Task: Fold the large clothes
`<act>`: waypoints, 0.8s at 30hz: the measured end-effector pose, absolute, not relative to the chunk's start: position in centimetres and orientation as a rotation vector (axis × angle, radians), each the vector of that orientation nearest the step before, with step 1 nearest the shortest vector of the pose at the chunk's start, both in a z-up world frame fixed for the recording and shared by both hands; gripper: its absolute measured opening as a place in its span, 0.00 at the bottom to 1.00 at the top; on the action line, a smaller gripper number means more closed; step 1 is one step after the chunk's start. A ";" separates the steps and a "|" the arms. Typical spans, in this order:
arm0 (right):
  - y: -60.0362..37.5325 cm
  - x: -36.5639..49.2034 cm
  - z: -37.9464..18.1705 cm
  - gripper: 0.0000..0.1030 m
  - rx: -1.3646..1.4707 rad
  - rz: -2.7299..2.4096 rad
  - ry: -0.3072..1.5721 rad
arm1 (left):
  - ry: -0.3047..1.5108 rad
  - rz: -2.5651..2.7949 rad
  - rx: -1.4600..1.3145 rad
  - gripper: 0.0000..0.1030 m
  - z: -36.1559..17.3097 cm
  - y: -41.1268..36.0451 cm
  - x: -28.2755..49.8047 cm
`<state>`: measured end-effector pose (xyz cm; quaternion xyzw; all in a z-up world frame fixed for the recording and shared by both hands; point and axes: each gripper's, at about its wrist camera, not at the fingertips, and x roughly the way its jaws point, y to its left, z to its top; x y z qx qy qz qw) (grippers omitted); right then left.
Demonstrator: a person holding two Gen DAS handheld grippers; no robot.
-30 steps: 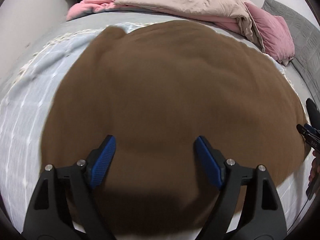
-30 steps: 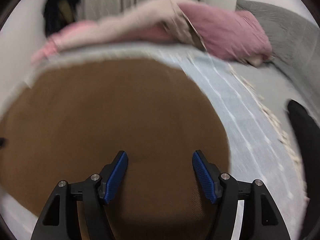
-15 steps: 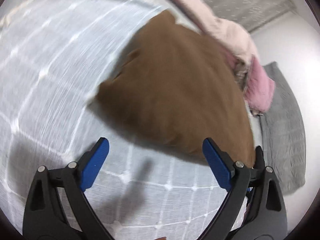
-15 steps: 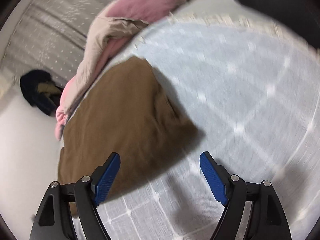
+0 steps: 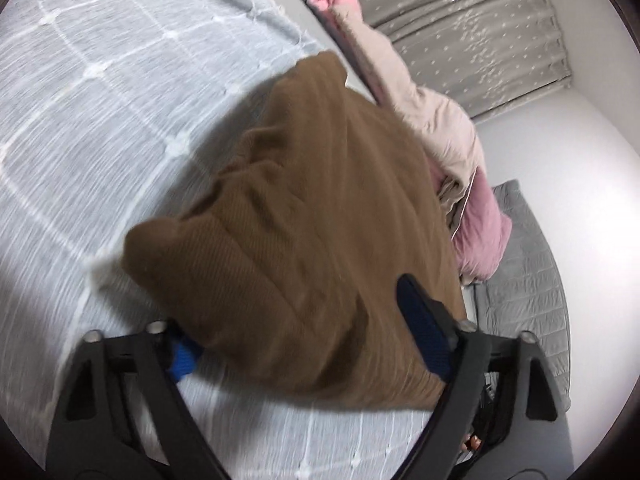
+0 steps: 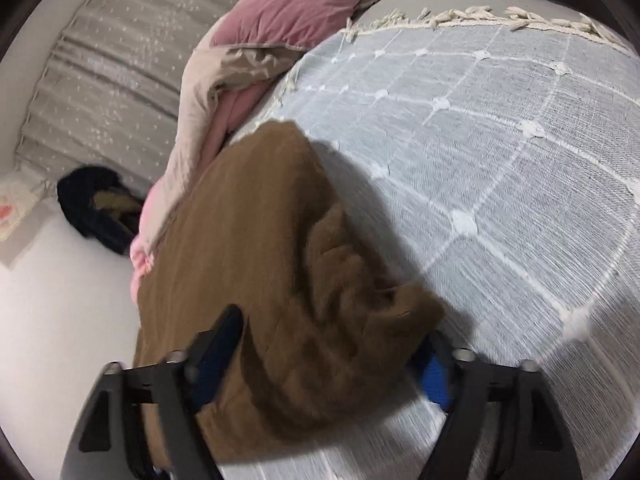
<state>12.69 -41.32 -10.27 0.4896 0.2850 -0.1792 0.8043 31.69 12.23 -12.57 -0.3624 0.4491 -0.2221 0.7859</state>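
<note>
Grey star-dotted curtains (image 5: 480, 20) hang behind a bed (image 5: 80, 120) spread with a pale blue-grey coverlet crossed by white stitched lines and edged with a cream fringe (image 6: 460, 16). On the coverlet lies the brown ribbed garment (image 5: 312, 208), one end reaching toward the piled pink-and-beige duvet (image 5: 432, 120) at the bed's far edge, the nearer corners bunched into folds.

The left tool (image 5: 304, 344) stands spread wide, straddling one near corner of the garment: cloth hides most of its left blue pad, and its right finger lies over the brown fabric. The right tool (image 6: 324, 360) is likewise released, spread around the other crumpled corner, one blue pad on top of the cloth, the other beside its edge on the coverlet.

A dark garment (image 6: 96, 208) lies beyond the bed, by the curtain.
</note>
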 end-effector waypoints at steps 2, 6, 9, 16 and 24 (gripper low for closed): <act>-42.0 12.6 -11.2 0.36 1.121 -0.327 0.560 | 0.978 -0.485 -0.853 0.32 -13.8 12.9 31.9; -41.4 11.8 -7.4 0.27 1.112 -0.262 0.462 | 0.877 -0.522 -0.762 0.22 -8.8 12.4 30.1; -40.2 10.8 -2.8 0.24 1.068 -0.168 0.385 | 0.775 -0.590 -0.773 0.20 -4.4 12.9 27.7; -39.0 5.6 -1.1 0.25 1.034 -0.104 0.456 | 0.910 -0.581 -0.766 0.23 -4.6 17.9 21.9; -41.0 4.0 -10.4 0.53 1.237 -0.227 0.817 | 1.160 -0.439 -0.632 0.51 -9.9 18.5 21.6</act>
